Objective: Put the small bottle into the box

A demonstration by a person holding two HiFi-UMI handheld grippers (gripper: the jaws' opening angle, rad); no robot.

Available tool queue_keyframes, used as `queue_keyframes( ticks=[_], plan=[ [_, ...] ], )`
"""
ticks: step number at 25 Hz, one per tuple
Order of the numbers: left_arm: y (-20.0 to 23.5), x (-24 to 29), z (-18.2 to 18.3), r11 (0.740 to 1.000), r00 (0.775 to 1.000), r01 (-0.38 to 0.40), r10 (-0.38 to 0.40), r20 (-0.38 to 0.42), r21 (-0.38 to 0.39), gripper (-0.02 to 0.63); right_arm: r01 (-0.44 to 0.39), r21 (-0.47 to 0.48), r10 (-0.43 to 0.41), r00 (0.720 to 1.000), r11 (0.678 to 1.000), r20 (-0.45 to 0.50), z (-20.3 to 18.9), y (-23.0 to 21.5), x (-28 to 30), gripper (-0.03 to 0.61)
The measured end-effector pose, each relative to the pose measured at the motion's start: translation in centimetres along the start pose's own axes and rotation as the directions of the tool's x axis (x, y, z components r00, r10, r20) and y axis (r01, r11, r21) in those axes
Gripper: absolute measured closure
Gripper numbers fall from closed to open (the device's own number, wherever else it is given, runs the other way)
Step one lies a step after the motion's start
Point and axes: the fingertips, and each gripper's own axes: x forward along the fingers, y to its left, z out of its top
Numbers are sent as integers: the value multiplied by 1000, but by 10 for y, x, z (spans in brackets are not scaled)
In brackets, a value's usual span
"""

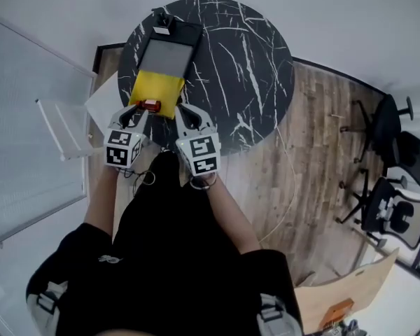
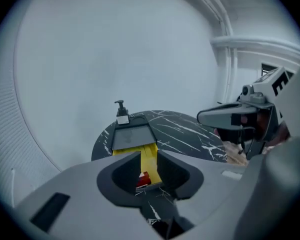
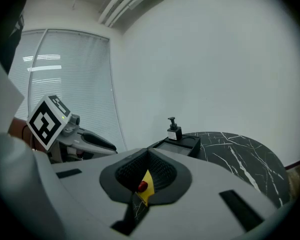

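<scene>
Soft, even, bright light with no hard shadows. Both gripper views bulge and darken at the edges. Left tongs [image 2: 149, 156] and right tongs [image 3: 147, 154] loom blurred. Blinds [image 3: 70, 84] glow; the worktop [image 1: 252, 68] has a faint sheen.

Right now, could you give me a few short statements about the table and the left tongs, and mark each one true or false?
1. A pump bottle stands at the far end of the dark box. True.
2. The left tongs are clamped on the pump bottle. False: their jaws stand apart with nothing in them, and the bottle is at the other end of the box.
3. The table is plain white wood. False: it is round, black marble with white veins.
4. A small red thing lies on the yellow piece at the near end of the box. True.
</scene>
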Motion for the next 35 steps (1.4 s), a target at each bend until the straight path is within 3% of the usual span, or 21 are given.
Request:
queue_keyframes(
  ticks=[4, 7, 17, 22, 27, 35],
  plan=[
    [-9, -17, 19, 996, 994, -48, 55, 94, -76, 601, 14, -35, -12, 999, 999, 33, 14, -5, -13, 583],
    [-18, -29, 33, 991, 986, -62, 79, 145, -116, 613, 24, -64, -21, 998, 998, 61, 25, -9, -24, 583],
    [-48, -71, 72, 988, 945, -114, 140, 295, -105, 614, 25, -116, -7, 988, 993, 156, 65, -10, -65, 583],
    [-58, -99, 101, 978, 907, -208, 203, 370, -27, 614, 50, -150, -10, 966, 987, 259, 107, -5, -91, 583],
    [-66, -113, 131, 987, 886, -142, 158, 435, -69, 614, 34, -158, 21, 942, 987, 334, 150, 4, -110, 583],
    [-59, -130, 152, 987, 859, -147, 160, 487, -65, 614, 73, -201, 8, 927, 977, 375, 177, 7, -117, 583]
  ],
)
